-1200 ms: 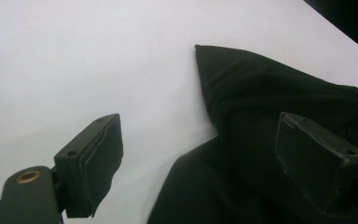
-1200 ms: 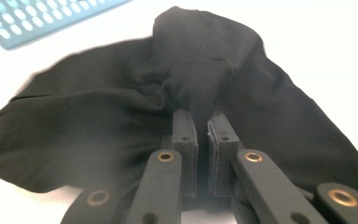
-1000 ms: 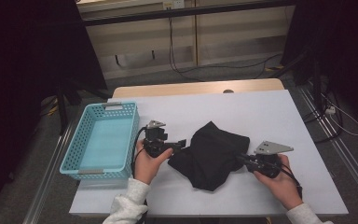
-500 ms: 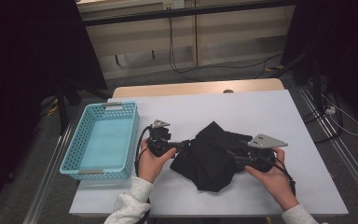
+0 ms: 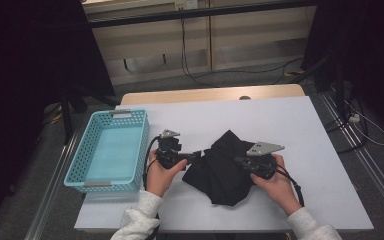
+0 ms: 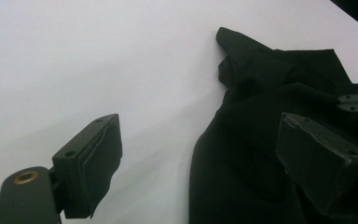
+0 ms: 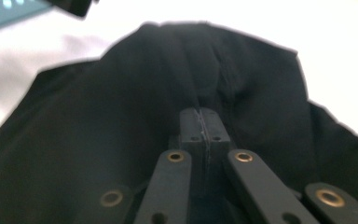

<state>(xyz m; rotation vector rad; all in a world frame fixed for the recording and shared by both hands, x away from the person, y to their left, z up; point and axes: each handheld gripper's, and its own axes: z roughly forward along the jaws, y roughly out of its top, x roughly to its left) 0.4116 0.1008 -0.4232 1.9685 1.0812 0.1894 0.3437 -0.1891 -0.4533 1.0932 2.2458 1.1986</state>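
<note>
On the black cloth, right claw has just closed, seemingly pinching fabric; left claw open.

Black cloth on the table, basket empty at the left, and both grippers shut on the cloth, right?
Not both. The left gripper stands open, its jaws wide apart in the left gripper view. The right gripper is shut on the cloth; the basket is empty on the table.

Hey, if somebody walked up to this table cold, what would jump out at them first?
Most likely the crumpled black cloth in the middle of the white table, with a hand-held gripper at each side. The right gripper is shut on a fold of it, while the left gripper stands open at its left edge. Next would be the turquoise basket at the table's left side, with nothing in it.
</note>
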